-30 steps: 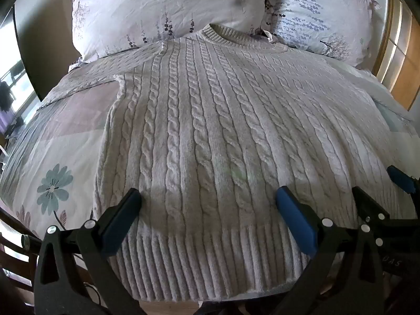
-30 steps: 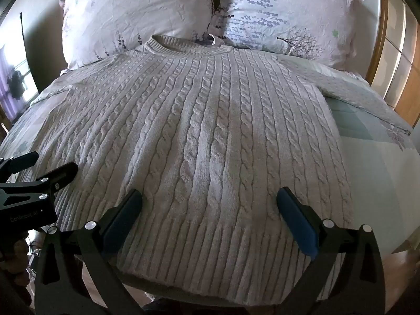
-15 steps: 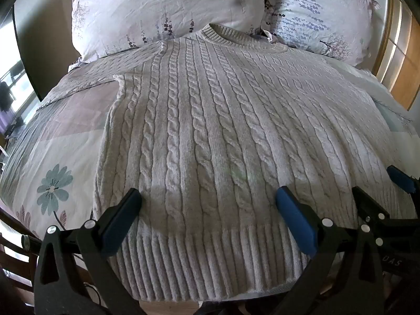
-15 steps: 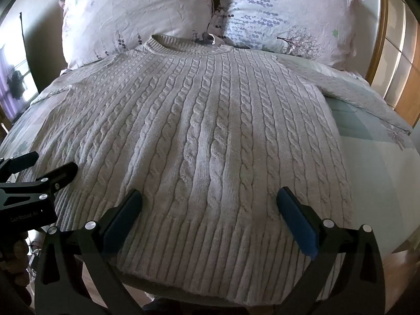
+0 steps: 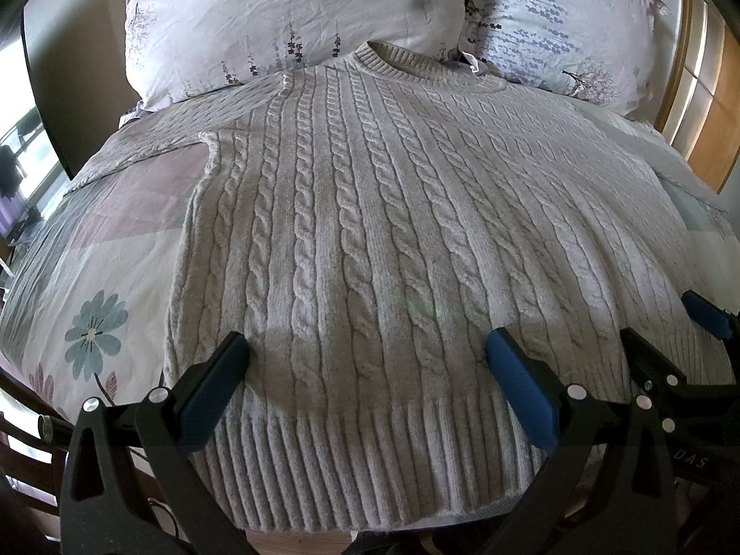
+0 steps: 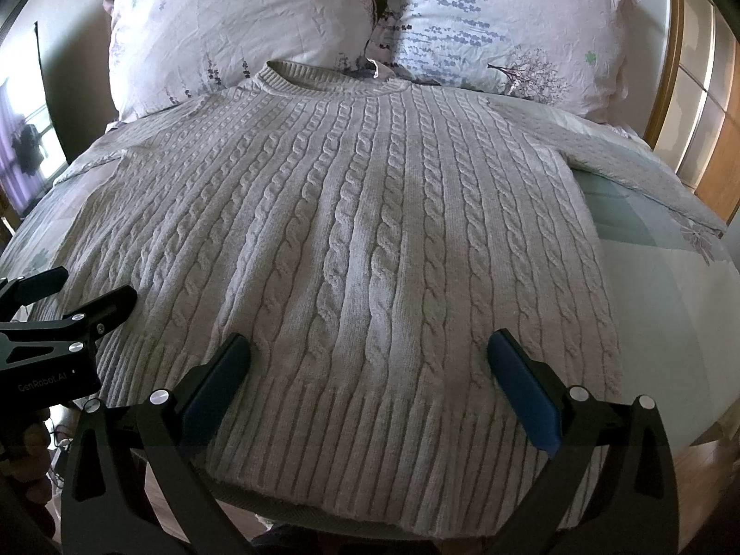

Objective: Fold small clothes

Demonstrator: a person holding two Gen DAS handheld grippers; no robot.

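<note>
We hold both tools over the foot of a bed, nearest the ribbed hem (image 5: 351, 458) of a pale cable-knit sweater (image 5: 393, 231). Our left gripper (image 5: 365, 370) stands wide, its blue-padded fingers (image 5: 518, 384) spread above the hem and holding nothing; our right gripper (image 6: 370, 370) is likewise spread wide and empty, poised over the hem on the other side. Each tool shows at the edge of the other's view, the two close beside one another.

The sweater lies flat and face up on the bedspread (image 5: 92, 286), hem towards us, round ribbed collar (image 6: 323, 81) at the far end just short of the pillows (image 6: 240, 27). Its sleeves run outward, the left sleeve (image 5: 157, 138) across pink and grey patches, the right sleeve (image 6: 647, 171) over pale green ones.

We judge the knit thick, soft and limp, with some weight: it should drape and sag when lifted, not hold a shape, and the rope-like cables may stretch if pulled hard. The rough yarn looks unlikely to slip between the pads. Good holds, in our view, are the doubled hem corners or a cuff, where the ribbing is firm.

Beyond the collar, two crumpled cotton pillows printed with lavender sprigs lean against the wall. A wooden-framed panel (image 6: 707, 106) stands at the far right.
</note>
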